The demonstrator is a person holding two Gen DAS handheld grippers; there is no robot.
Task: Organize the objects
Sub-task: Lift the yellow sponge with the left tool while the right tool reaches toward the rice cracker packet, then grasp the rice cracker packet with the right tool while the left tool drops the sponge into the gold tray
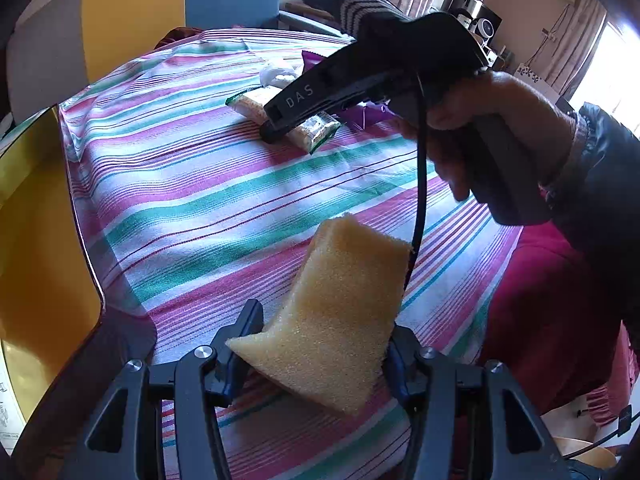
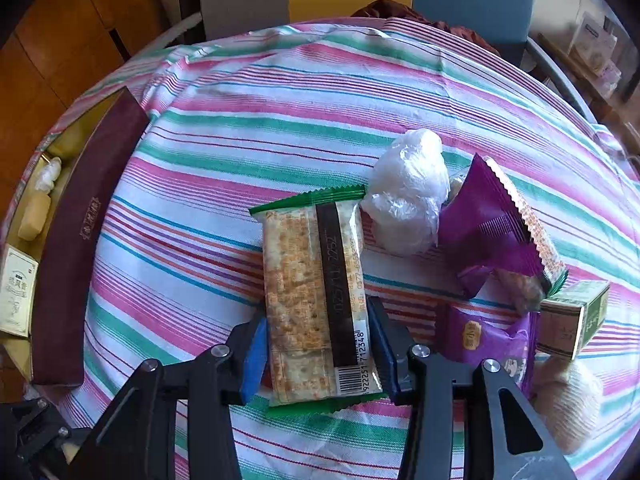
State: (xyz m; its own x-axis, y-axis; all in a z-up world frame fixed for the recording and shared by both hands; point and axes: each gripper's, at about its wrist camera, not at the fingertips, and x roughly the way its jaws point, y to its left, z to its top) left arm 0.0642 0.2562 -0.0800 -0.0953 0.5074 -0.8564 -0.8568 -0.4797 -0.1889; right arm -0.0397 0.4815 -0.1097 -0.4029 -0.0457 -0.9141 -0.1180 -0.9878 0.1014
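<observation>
My left gripper (image 1: 324, 332) is shut on a yellow sponge (image 1: 340, 280), which it holds tilted above the striped tablecloth (image 1: 180, 200). Further back on the table, a hand (image 1: 508, 120) holds my right gripper (image 1: 276, 128) down on a green-edged cracker packet (image 1: 316, 130). In the right wrist view this cracker packet (image 2: 304, 280) lies lengthwise between the fingers. Both blue pads (image 2: 254, 356) press against its long sides, so my right gripper (image 2: 318, 320) is shut on it. The packet rests on the cloth.
Right of the packet lie a crumpled white plastic bag (image 2: 408, 192), purple wrappers (image 2: 492, 232), a purple snack pack (image 2: 484, 340) and a small green box (image 2: 576, 324). A maroon box lid (image 2: 84, 240) and a gold-lined box (image 2: 24, 208) with small items border the left edge.
</observation>
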